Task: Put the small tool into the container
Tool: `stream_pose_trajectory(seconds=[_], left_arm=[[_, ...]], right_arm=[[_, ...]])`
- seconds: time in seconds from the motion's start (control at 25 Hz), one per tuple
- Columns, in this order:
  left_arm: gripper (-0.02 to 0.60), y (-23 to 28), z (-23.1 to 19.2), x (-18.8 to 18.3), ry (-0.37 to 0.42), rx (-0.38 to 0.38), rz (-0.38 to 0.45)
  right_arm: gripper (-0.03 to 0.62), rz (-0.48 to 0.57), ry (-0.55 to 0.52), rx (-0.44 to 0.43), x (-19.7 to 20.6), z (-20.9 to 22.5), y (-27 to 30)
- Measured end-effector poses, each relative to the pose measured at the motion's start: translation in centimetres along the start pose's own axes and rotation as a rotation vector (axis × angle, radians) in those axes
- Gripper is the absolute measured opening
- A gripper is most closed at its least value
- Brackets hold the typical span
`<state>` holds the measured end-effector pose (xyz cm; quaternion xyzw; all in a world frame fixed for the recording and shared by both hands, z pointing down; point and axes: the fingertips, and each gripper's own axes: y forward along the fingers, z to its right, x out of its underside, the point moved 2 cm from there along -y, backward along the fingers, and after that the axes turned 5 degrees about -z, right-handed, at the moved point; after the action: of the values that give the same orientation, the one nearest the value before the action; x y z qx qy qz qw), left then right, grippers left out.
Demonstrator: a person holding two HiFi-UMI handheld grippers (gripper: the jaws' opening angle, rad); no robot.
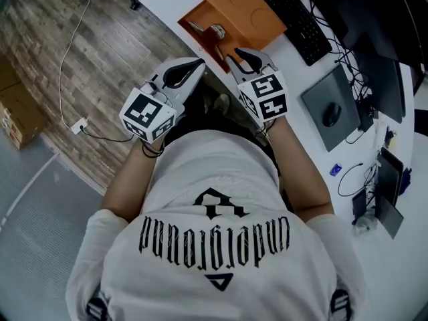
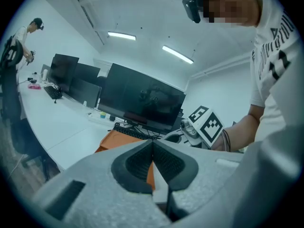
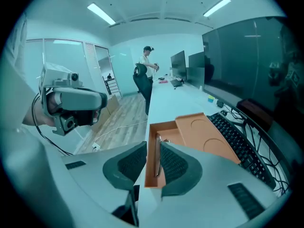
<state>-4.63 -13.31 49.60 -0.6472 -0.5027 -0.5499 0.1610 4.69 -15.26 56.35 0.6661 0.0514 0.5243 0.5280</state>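
Observation:
An orange container (image 1: 204, 39) stands open at the near edge of the white desk, its flat lid (image 1: 249, 9) beside it. A slim metallic tool (image 3: 158, 158) lies inside along the container's (image 3: 168, 131) left wall, and the head view shows the tool (image 1: 217, 31) too. My right gripper (image 1: 246, 57) hovers just short of the container. In its own view the right gripper (image 3: 153, 163) is open, with a narrow gap and nothing between the pads. My left gripper (image 1: 184, 69) hangs off the desk edge to the left. The left gripper (image 2: 153, 148) is shut and empty.
A black keyboard (image 1: 289, 15) lies behind the lid. A grey pad with a mouse (image 1: 332, 112) and several cables sit to the right. Dark monitors (image 3: 237, 65) line the desk's far side. Wood floor and a cardboard box (image 1: 17, 105) lie to the left. A person (image 3: 147, 65) stands far off.

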Motion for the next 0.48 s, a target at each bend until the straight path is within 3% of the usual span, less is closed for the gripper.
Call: stream_pose_trajectory(seconds=[0.48], left_arm=[[0.014, -3.8, 6.3, -3.7, 0.09, -0.071, 0.085]], right_arm=[[0.035, 0.238, -0.108, -0.047, -3.6, -3.9, -11.5]])
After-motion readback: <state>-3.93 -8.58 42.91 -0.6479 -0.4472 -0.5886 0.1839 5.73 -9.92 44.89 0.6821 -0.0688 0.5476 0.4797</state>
